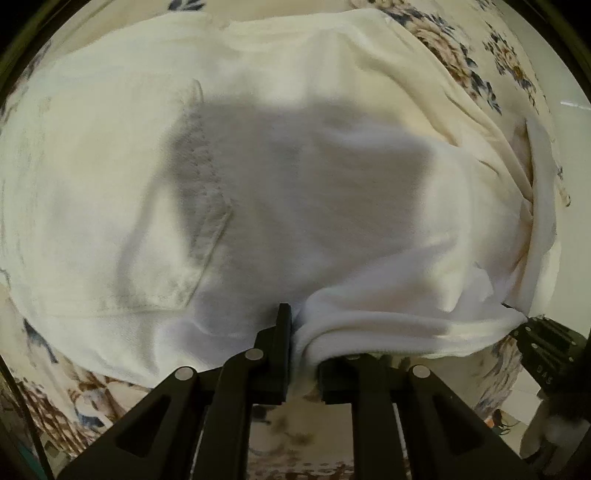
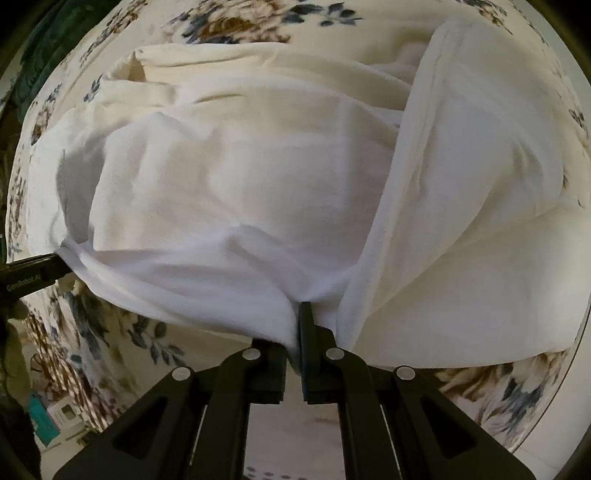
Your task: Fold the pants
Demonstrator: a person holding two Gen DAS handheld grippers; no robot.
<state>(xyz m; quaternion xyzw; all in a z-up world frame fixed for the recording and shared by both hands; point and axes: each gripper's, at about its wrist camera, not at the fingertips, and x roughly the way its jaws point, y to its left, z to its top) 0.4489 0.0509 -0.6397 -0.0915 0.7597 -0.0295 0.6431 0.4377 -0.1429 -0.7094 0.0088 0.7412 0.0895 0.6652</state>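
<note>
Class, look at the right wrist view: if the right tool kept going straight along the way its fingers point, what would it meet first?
The right tool already pinches the white pants; straight on it would press into that cloth, probably then the flowered cover beneath, though depth is unclear.

Both grippers (image 1: 301,354) (image 2: 293,347) are matte black — angular linkage arms, 4 silver rivets each, ribbed jaws.

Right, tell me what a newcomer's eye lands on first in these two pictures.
The white pants fill almost both views, spread and partly folded over a floral-print cloth that shows only round the edges. Next come the black grippers low in each view: the left gripper and the right gripper each pinch the near edge of the fabric. A patch pocket sits left of centre in the left wrist view.
</note>
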